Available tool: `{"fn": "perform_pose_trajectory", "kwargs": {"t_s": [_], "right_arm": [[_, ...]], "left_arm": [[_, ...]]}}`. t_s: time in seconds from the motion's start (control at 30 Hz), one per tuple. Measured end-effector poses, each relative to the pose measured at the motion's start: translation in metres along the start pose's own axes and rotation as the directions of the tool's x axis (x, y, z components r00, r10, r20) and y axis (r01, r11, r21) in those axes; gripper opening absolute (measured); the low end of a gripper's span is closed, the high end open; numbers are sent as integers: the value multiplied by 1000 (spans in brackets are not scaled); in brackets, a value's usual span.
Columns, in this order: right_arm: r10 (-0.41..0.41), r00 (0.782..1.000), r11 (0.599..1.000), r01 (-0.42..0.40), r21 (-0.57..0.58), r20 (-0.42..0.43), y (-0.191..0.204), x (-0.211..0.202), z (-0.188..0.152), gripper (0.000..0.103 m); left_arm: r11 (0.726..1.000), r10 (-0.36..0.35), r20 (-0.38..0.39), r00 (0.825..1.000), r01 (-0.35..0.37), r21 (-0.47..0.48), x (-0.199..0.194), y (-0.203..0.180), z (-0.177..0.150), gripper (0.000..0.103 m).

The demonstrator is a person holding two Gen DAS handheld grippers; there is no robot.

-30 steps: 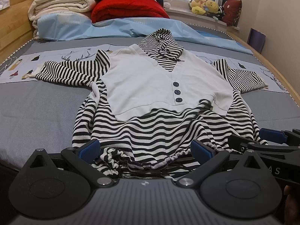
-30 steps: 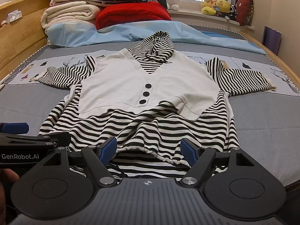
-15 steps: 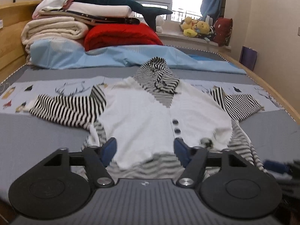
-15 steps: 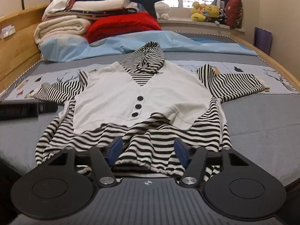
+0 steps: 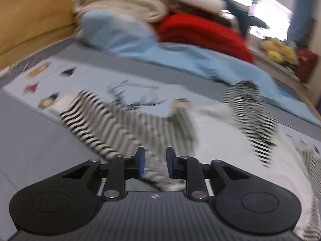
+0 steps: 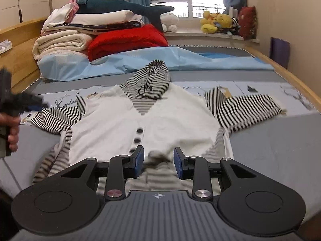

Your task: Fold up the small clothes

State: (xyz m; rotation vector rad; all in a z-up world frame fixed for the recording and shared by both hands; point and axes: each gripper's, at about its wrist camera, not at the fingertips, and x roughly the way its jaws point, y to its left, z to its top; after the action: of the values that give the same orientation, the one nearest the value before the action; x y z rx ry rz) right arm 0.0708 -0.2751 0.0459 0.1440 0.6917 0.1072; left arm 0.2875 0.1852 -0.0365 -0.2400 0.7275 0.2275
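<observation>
Blue rubber pads tip the black left hand-held gripper (image 5: 154, 163), which slants down over the striped left sleeve (image 5: 112, 124) of the black-and-white striped hooded top with a white buttoned vest front (image 6: 148, 120). Its jaws have just been closing and now stand narrow, with a gap between them; sleeve cloth shows in that gap, but the blur hides whether the pads press it. From the right wrist view this gripper is a dark smear at the picture's left edge, gripped by a person's hand (image 6: 12, 130) with fingers curled round the handle.

The right hand-held gripper (image 6: 158, 163) tilts down over the lower middle of the garment, beside the row of dark buttons (image 6: 138, 135). Its jaws have also been closing and stand partly apart, cloth below them, not pinched.

The top lies flat, sleeves spread, on the grey bed (image 6: 270, 150). Behind it lie a light blue sheet (image 6: 140, 62), a red blanket (image 6: 128, 40) and folded cream bedding (image 6: 60, 44).
</observation>
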Motion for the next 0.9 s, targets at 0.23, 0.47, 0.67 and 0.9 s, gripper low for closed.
{"fn": "perform_pose_trajectory", "kwargs": {"t_s": [0.23,0.47,0.67,0.9], "right_arm": [[-16,1000,999,16,-37,2,5,96,74,34],[59,998,997,-60,-52,-11,17,179,96,34],[94,986,995,-97,-16,-140,20,214,84,33],[82,985,996,-88,-32,-149,17,226,92,33]], "left_arm": [[974,120,8,993,-116,-196,56,99,19,19],[908,146,-3,989,-135,-396,98,161,28,40],[856,176,-39,984,-173,-488,132,189,32,41],[935,164,87,983,-126,-331,108,126,65,0]]}}
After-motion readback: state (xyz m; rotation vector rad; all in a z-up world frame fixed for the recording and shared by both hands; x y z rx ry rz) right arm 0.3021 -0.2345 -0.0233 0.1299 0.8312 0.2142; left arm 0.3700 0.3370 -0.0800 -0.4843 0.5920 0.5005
